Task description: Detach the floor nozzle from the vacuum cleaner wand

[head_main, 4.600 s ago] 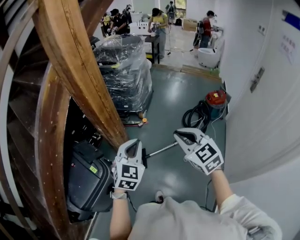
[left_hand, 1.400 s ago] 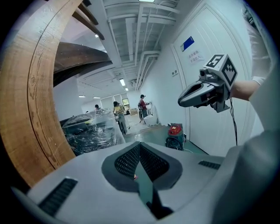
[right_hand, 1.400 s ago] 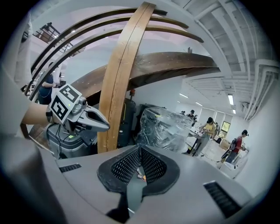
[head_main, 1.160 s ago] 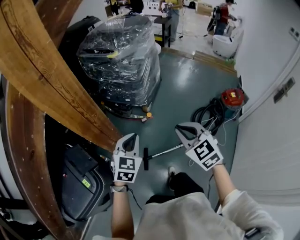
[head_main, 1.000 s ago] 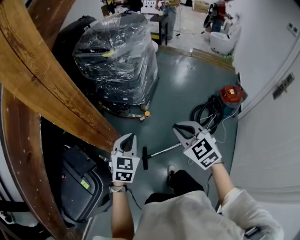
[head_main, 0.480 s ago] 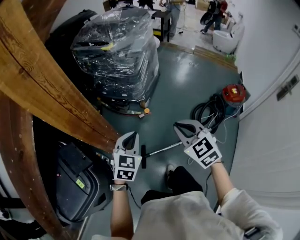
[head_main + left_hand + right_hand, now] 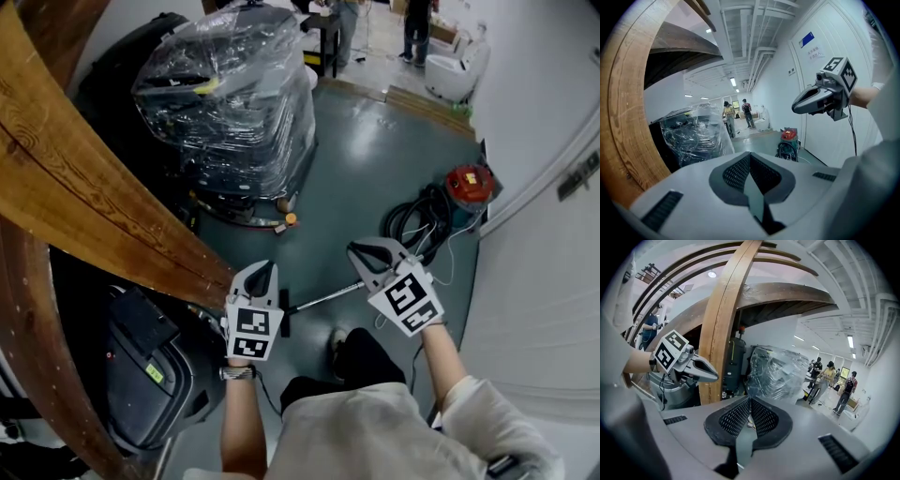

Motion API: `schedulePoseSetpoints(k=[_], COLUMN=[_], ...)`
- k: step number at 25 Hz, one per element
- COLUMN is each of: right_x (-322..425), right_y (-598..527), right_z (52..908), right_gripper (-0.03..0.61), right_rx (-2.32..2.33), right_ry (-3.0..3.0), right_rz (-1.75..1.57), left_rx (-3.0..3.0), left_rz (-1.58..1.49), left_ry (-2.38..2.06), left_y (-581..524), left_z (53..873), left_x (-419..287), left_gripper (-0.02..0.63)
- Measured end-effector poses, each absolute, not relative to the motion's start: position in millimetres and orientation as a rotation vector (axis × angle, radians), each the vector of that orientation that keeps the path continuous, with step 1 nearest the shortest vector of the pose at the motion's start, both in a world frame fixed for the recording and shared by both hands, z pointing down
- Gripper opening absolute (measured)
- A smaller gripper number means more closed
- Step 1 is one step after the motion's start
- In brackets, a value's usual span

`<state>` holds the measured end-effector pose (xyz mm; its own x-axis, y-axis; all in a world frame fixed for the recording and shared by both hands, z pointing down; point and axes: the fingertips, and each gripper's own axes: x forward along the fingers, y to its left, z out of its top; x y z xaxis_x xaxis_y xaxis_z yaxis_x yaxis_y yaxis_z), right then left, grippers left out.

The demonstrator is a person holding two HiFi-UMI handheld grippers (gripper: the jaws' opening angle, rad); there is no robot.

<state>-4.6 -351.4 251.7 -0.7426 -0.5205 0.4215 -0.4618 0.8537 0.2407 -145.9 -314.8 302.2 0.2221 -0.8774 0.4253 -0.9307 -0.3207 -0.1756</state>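
On the grey floor lies a thin metal vacuum wand (image 7: 326, 298) with a black floor nozzle (image 7: 284, 319) on its left end. Its right end runs under my right gripper. My left gripper (image 7: 262, 273) hangs just above and left of the nozzle, shut and holding nothing. My right gripper (image 7: 360, 251) hovers over the wand's upper end, also shut and empty. The left gripper view shows meshed pads (image 7: 740, 171) closed together and the right gripper (image 7: 802, 104) in the air. In the right gripper view the pads (image 7: 761, 418) meet too, with the left gripper (image 7: 710, 375) beside them.
A red canister vacuum (image 7: 467, 182) with a coiled black hose (image 7: 412, 220) stands by the white wall (image 7: 553, 281). A plastic-wrapped load (image 7: 230, 103) sits ahead; a curved wooden beam (image 7: 84, 197) and a black machine (image 7: 150, 366) crowd the left. People (image 7: 417, 17) stand far back.
Both grippers have sunk a little toward the floor, staying shut. The wand and nozzle lie where they were.
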Motion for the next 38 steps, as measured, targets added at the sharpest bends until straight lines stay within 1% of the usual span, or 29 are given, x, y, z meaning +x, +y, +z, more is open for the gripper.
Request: schedulePoseSetpoints(k=[26,38], right_x=[-19,-16], right_y=[-398,-433], right_z=[322,370], right_gripper=[0.031,0.031], right_rx=[0.713,0.727], right_ry=[-2.543,-2.532], right_rz=[-0.209,-0.25], left_rx=[2.348,2.313], left_rz=[0.7,0.729], left_ry=[-1.772,-1.781], left_y=[-360,-374], left_z=[373,432], left_x=[-161,-172], left_gripper=[-0.005,-0.005])
